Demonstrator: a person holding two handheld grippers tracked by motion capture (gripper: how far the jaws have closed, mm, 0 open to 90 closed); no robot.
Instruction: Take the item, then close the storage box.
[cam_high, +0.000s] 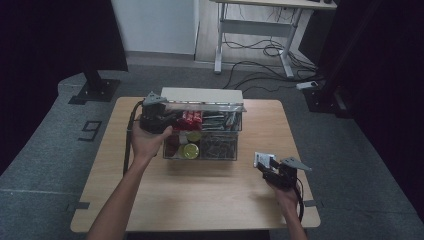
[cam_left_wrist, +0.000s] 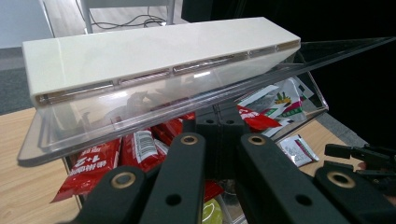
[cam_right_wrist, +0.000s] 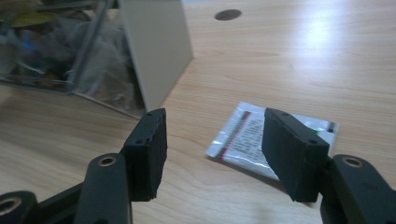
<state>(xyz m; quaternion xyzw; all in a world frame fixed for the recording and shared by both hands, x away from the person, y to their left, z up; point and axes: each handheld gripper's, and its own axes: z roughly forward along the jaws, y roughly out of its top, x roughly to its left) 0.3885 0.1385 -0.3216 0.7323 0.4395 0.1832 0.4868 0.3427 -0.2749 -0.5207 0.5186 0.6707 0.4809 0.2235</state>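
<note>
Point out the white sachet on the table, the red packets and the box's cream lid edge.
white sachet (cam_right_wrist: 261, 140): right gripper view, its printed middle.
red packets (cam_left_wrist: 100, 161): left gripper view, one packet's front.
cream lid edge (cam_left_wrist: 140, 53): left gripper view, its broad face.

Wooden table (cam_high: 200, 200) bearing a clear organiser box (cam_high: 202, 132) beside the left gripper (cam_high: 159, 116), and a flat sachet (cam_right_wrist: 266, 140) just ahead of the right gripper (cam_right_wrist: 212, 154).
</note>
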